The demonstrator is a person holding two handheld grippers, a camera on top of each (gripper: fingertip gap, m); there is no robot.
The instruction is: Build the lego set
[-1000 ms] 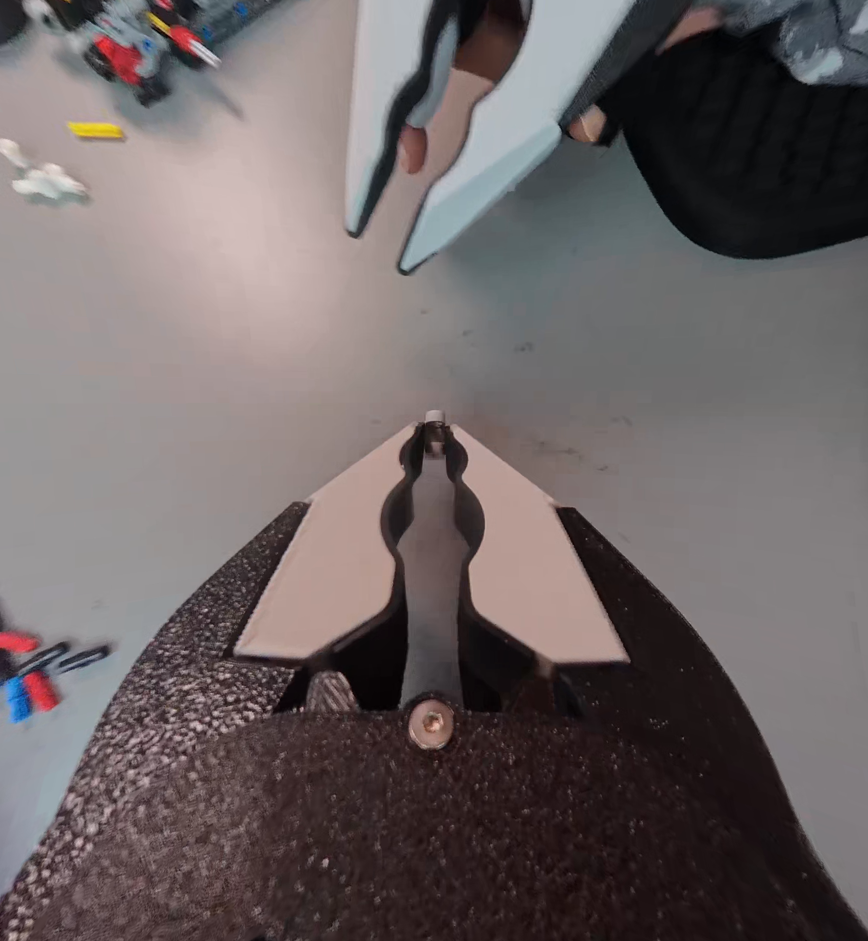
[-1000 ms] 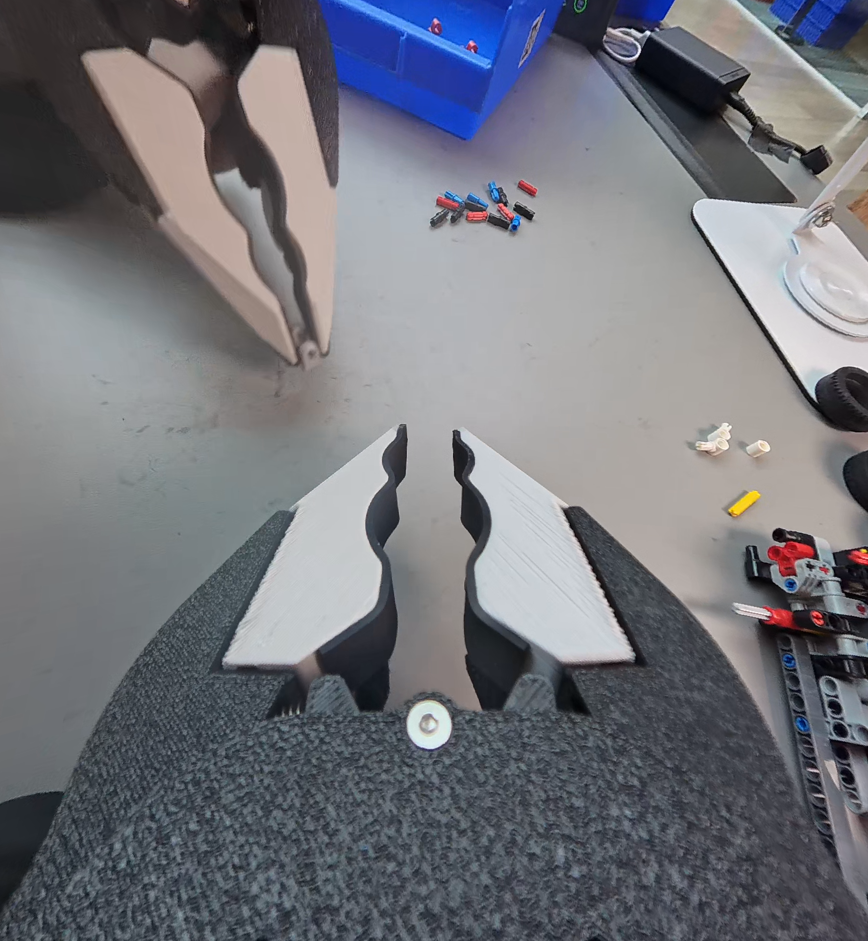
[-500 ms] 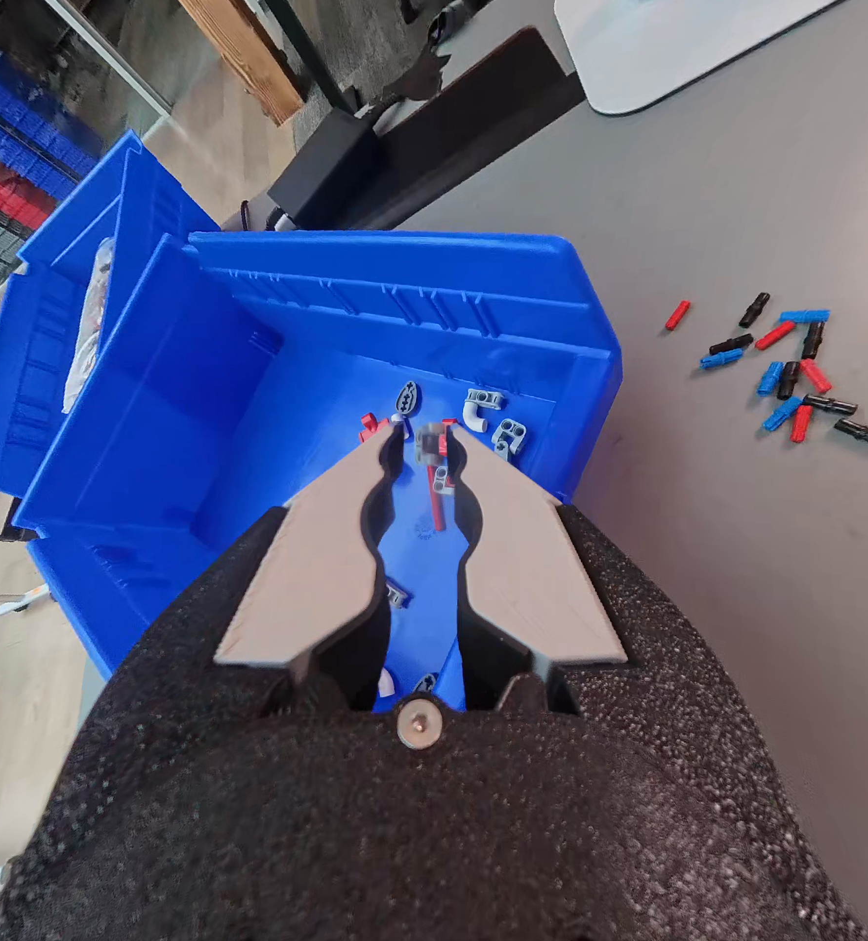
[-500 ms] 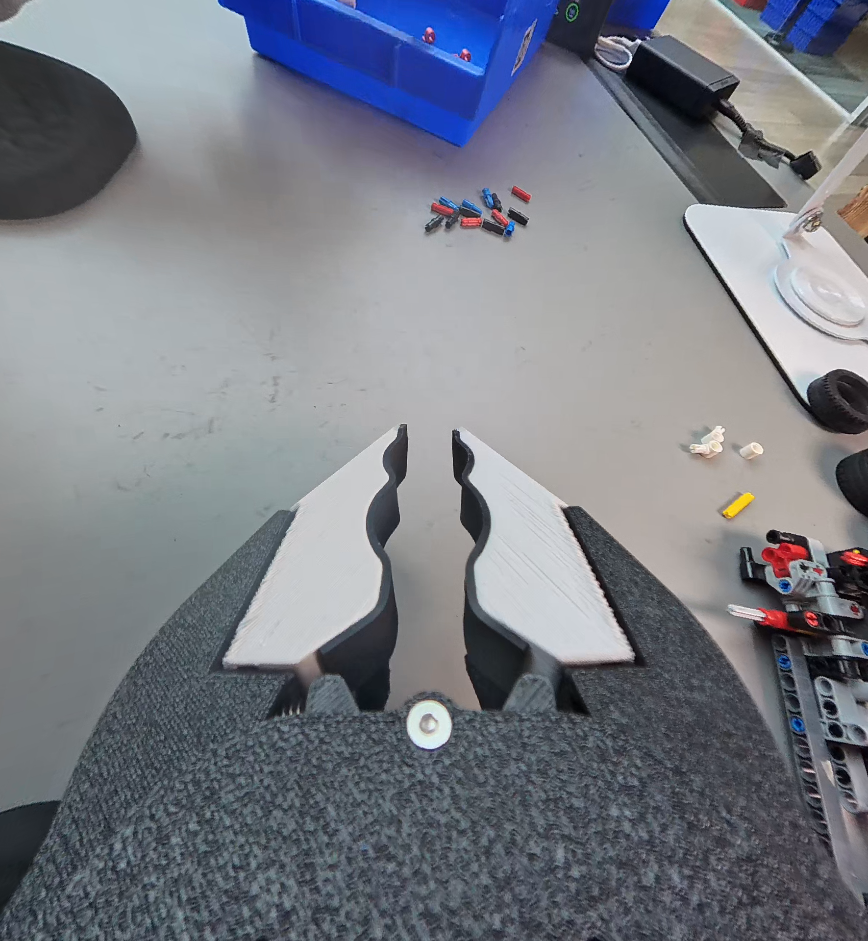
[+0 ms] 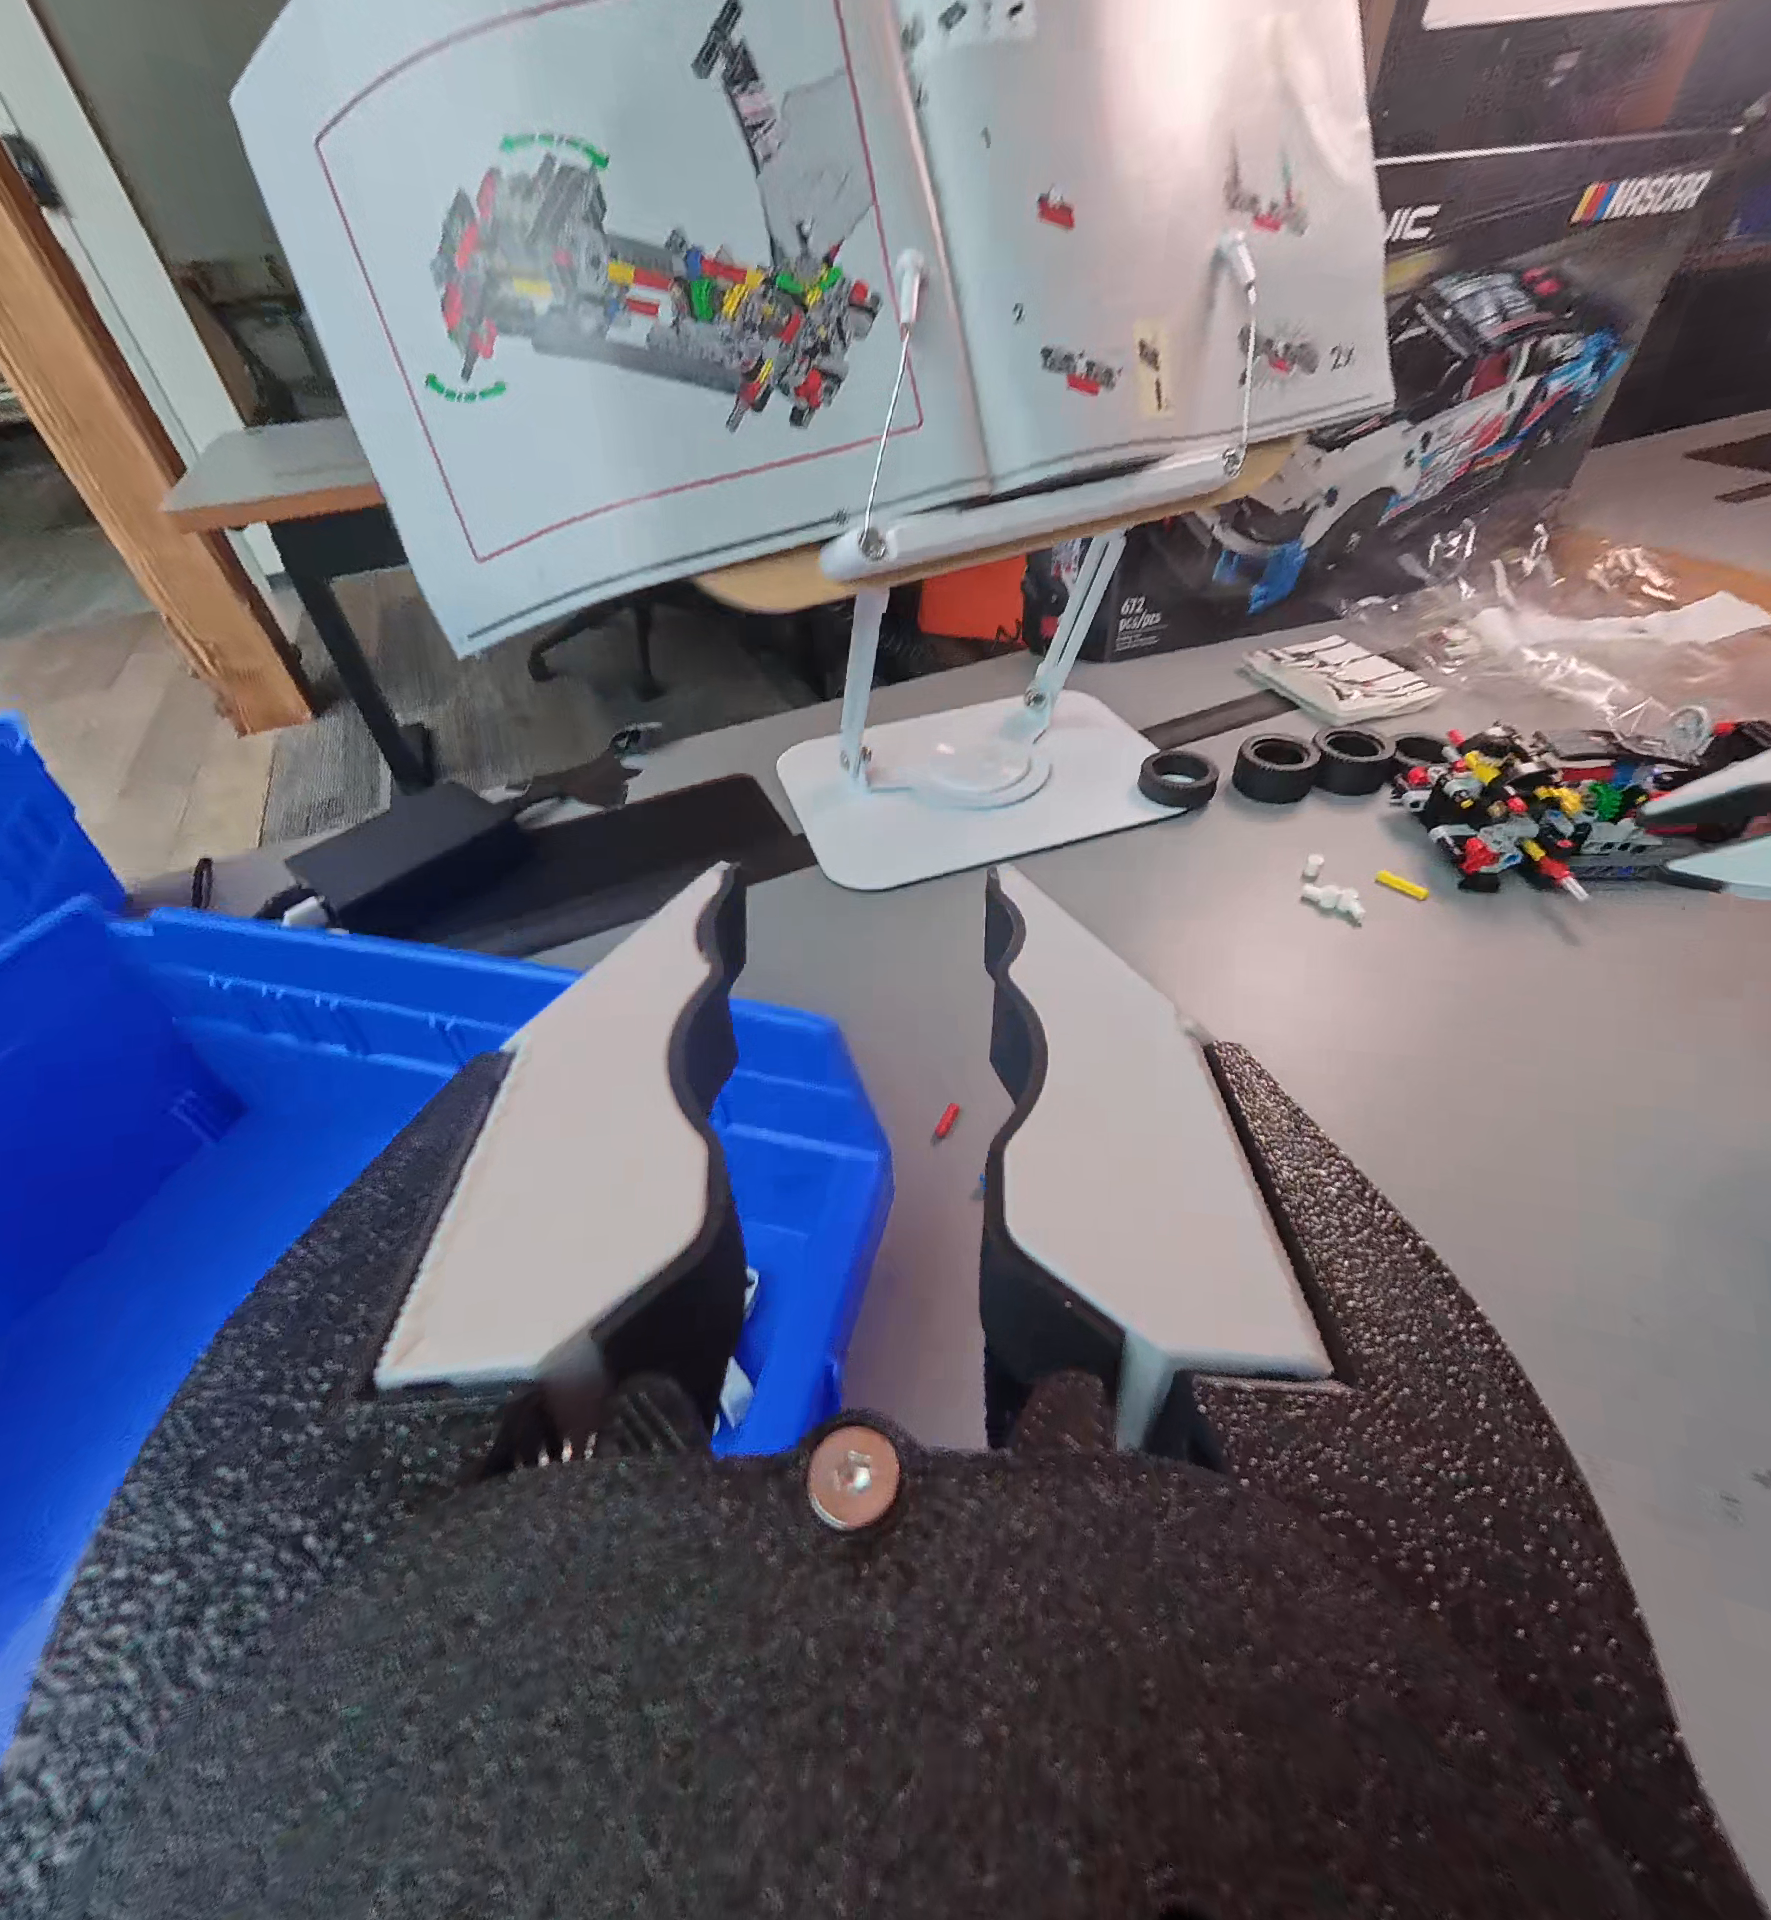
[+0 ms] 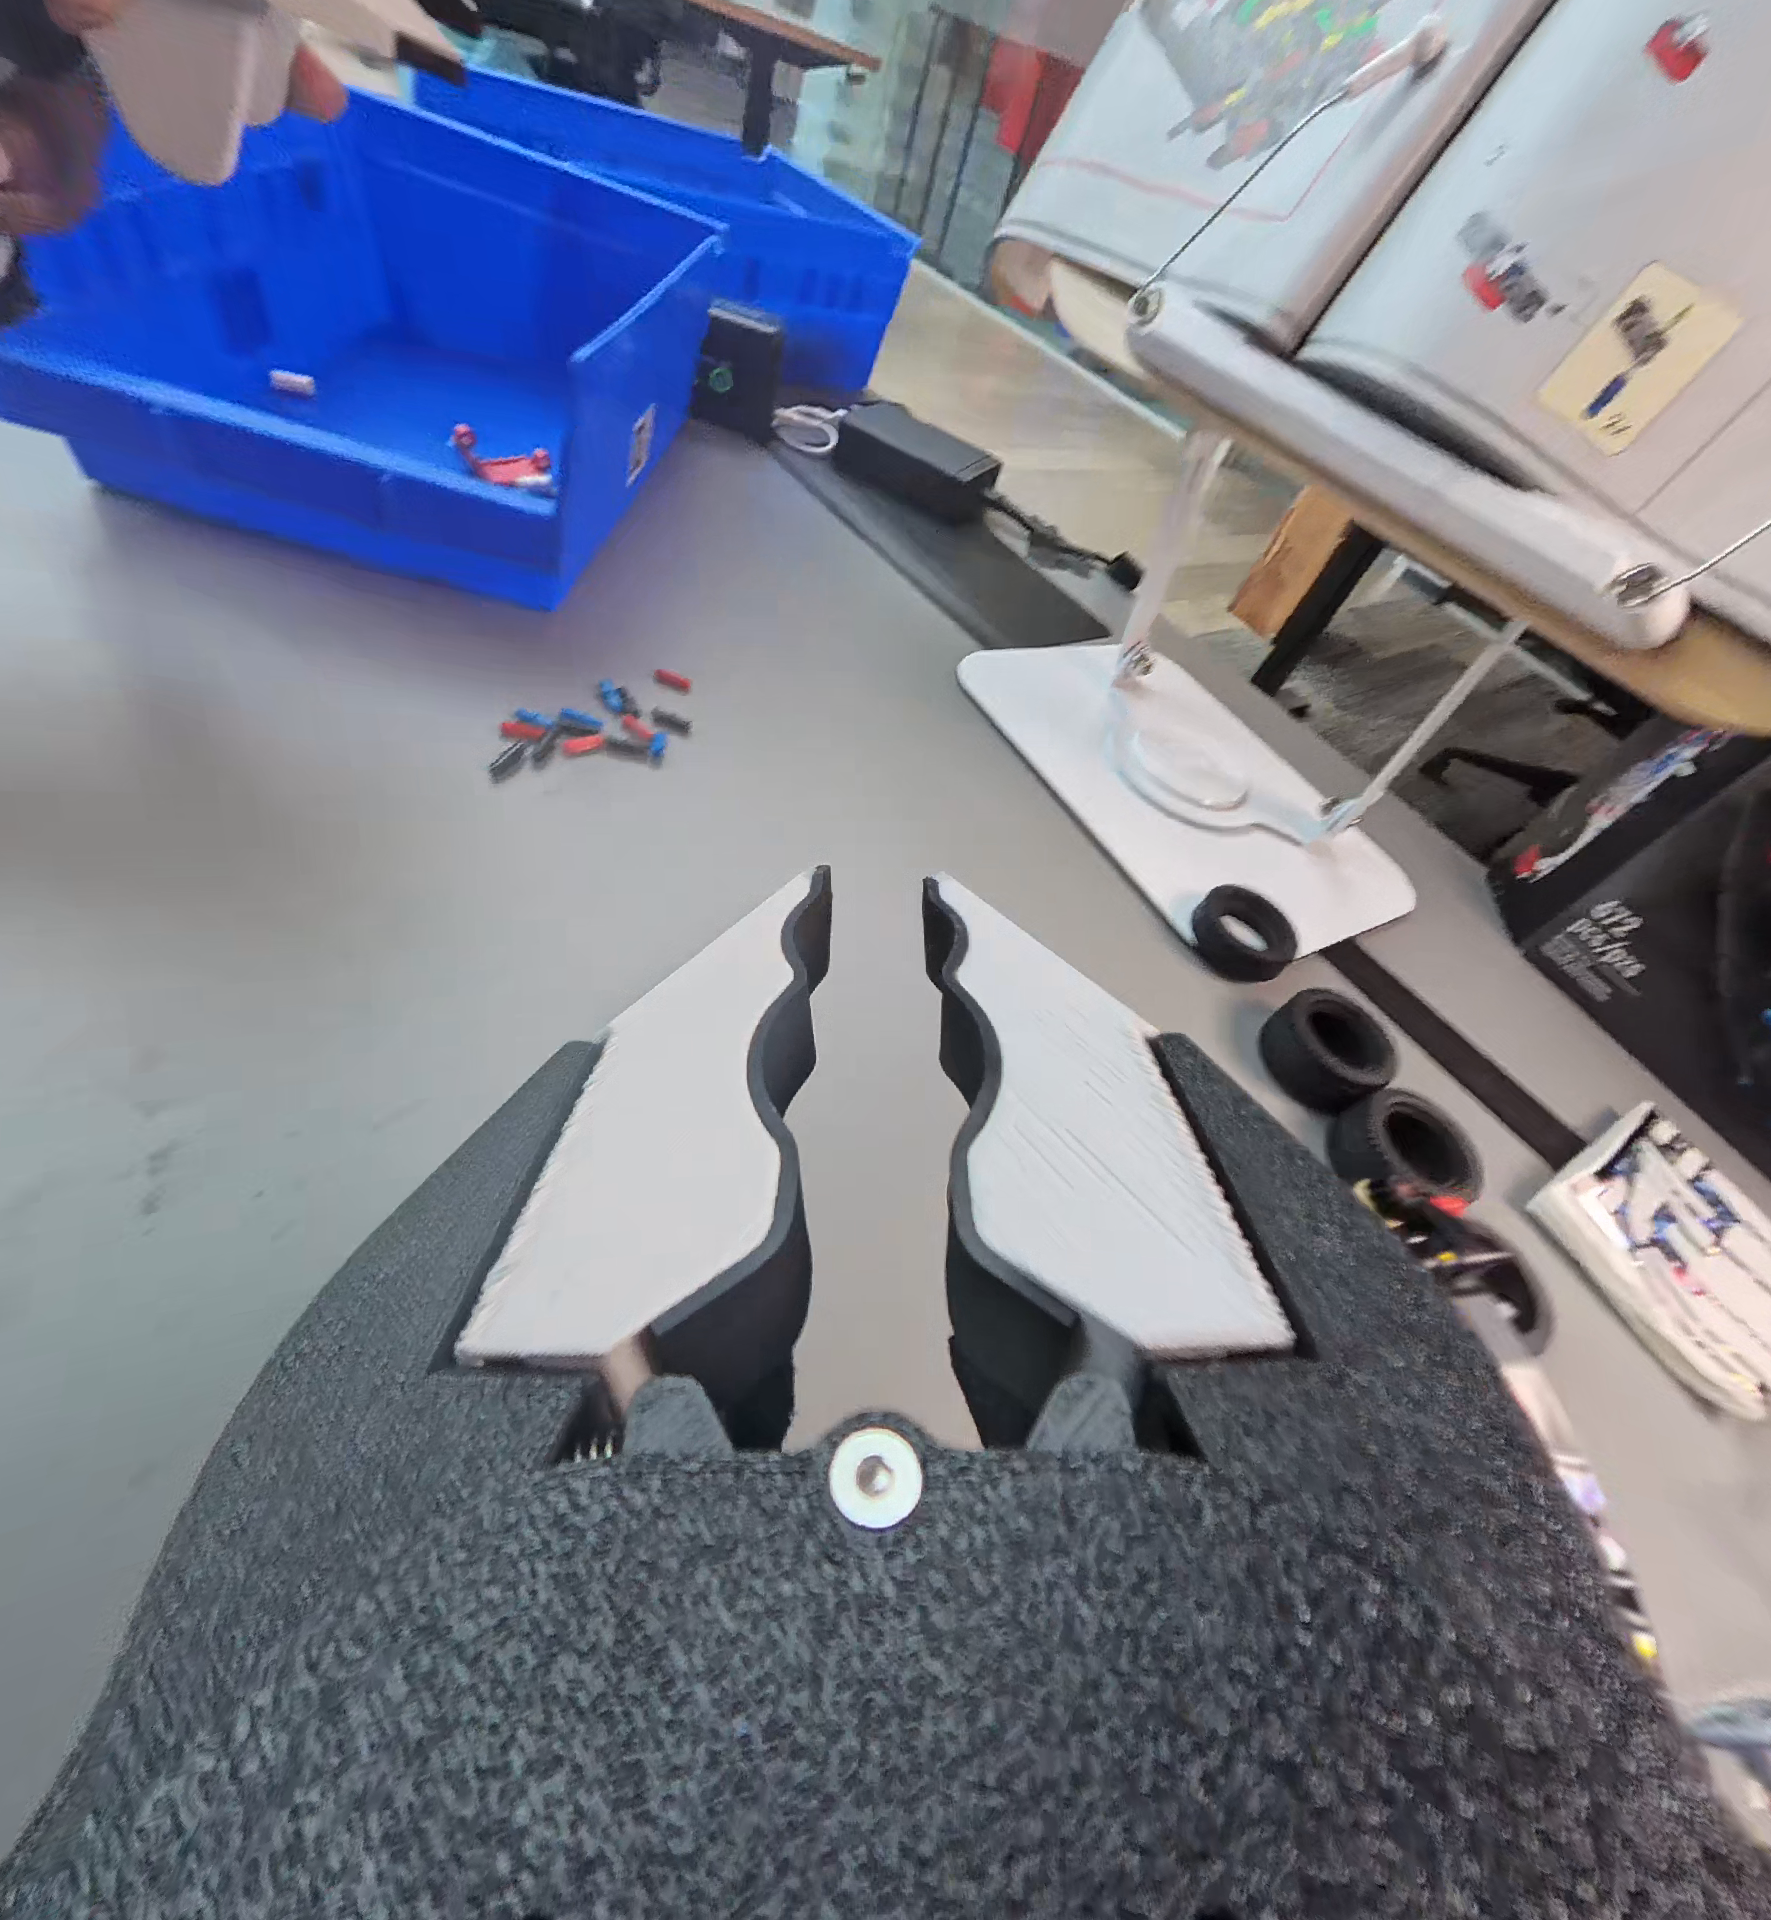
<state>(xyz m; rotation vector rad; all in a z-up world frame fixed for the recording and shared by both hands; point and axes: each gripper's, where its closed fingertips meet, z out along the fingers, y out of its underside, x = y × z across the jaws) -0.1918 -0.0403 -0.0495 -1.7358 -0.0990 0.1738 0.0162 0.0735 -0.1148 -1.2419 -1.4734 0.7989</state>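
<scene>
My left gripper [image 5: 860, 883] is open wide and empty, held above the table beside the right wall of a blue bin [image 5: 133, 1091]. It faces the open instruction booklet [image 5: 756, 260] on its stand. My right gripper [image 6: 876, 883] is open with a narrow gap and empty, above bare table. It also shows at the right edge of the left wrist view [image 5: 1670, 840], over the partly built lego model [image 5: 1515, 821]. In the right wrist view the model [image 6: 1463, 1247] is mostly hidden behind the gripper body. A blurred finger [image 6: 185, 114] of my left gripper shows over the blue bin [image 6: 341, 312].
A pile of red, blue and black pins [image 6: 590, 727] lies in front of the bin. A red piece [image 6: 507, 468] lies in the bin. The white stand base [image 6: 1172, 790], three black tyres [image 6: 1328, 1049], a sticker sheet [image 6: 1691, 1268] and the set's box [image 5: 1483, 312] are to the right. White bits [image 5: 1333, 894] and a yellow piece [image 5: 1400, 885] lie near the model.
My left gripper was shut on a small grey piece near the right gripper, swung over the blue bin, and is now open, empty and tilted up. My right gripper has tilted up.
</scene>
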